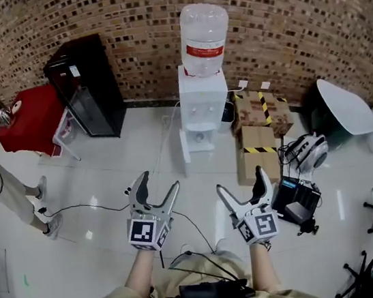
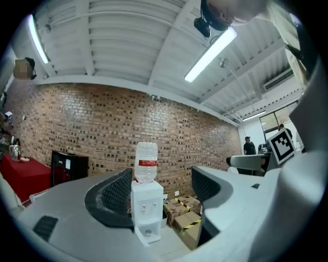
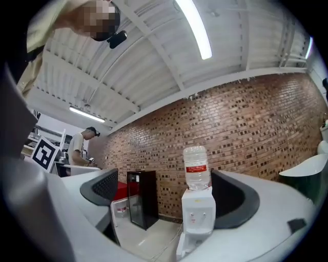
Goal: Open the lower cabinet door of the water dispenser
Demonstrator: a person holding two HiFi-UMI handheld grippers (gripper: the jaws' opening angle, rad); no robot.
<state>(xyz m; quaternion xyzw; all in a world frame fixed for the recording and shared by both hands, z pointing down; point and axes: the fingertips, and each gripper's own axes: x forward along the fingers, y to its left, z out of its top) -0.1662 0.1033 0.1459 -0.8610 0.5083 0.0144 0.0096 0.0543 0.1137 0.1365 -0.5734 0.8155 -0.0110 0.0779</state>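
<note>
A brick wall (image 1: 292, 20) runs behind a pale tiled floor (image 1: 109, 183). Against it stands 1 tall black cabinet (image 1: 88, 86) with a glass front, and beside that 1 red-covered surface (image 1: 31, 118). The 1 white water dispenser (image 1: 202, 105) stands upright with its back to the wall, between the black cabinet and 2 cardboard boxes (image 1: 258, 110) with yellow-and-black tape. Its long axis is vertical, and its front faces out into the room toward the person holding the tools. On top sits 1 clear bottle (image 1: 204, 39) with a red label, neck down, in line with that axis. The lower cabinet door (image 1: 184, 145) stands swung outward on the side that shows at left in the head view, leaving the lower compartment open to the room. 2 taps (image 1: 198, 113) sit side by side on the front, above the recess. There are 2 claws, both held up in front of the person and well apart from the dispenser. The left claw (image 1: 160, 181) has its jaws spread wide with nothing between them, and the right claw (image 1: 241, 178) is spread wide and empty too. Each one's own view frames the distant dispenser between its jaws.
</note>
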